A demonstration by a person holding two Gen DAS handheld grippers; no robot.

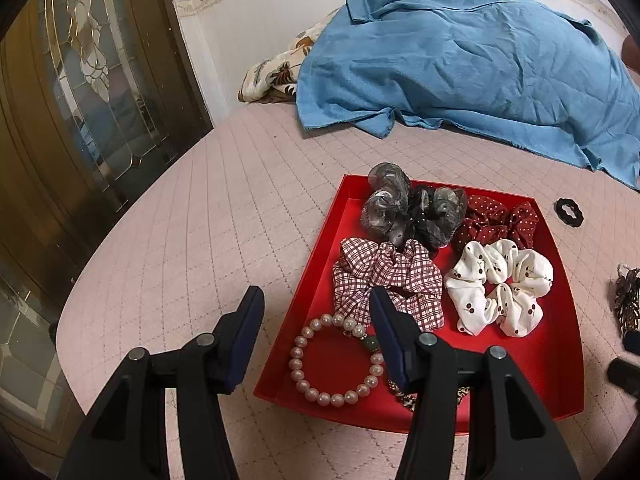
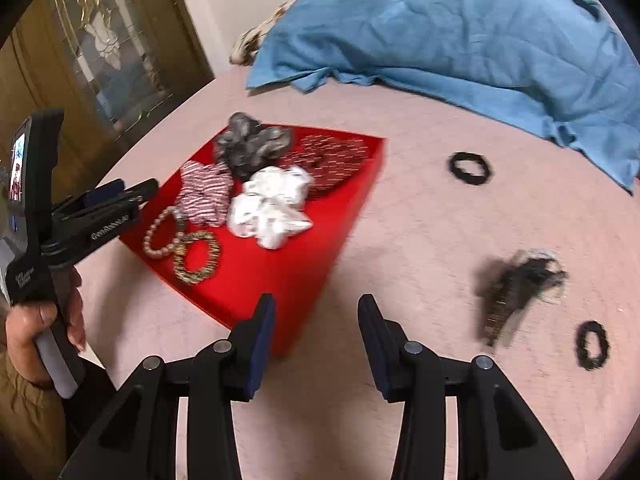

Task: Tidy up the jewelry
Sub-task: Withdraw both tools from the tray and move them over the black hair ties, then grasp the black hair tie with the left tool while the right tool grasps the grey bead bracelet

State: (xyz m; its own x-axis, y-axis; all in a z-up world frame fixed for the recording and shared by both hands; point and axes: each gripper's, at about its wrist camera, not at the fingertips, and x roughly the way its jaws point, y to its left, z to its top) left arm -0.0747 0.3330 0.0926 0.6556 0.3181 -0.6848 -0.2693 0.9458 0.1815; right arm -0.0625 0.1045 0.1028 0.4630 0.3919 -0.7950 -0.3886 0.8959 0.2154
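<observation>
Black left gripper, lettering unreadable

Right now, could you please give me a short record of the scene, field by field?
surface: pink quilted cover
tray: red tray
in tray: four scrunchies, pearl bracelet, gold bead bracelet
outside tray: two black hair ties, dark hair clip
behind: blue cloth
left gripper: open, empty, over tray's near corner
right gripper: open, empty
</observation>
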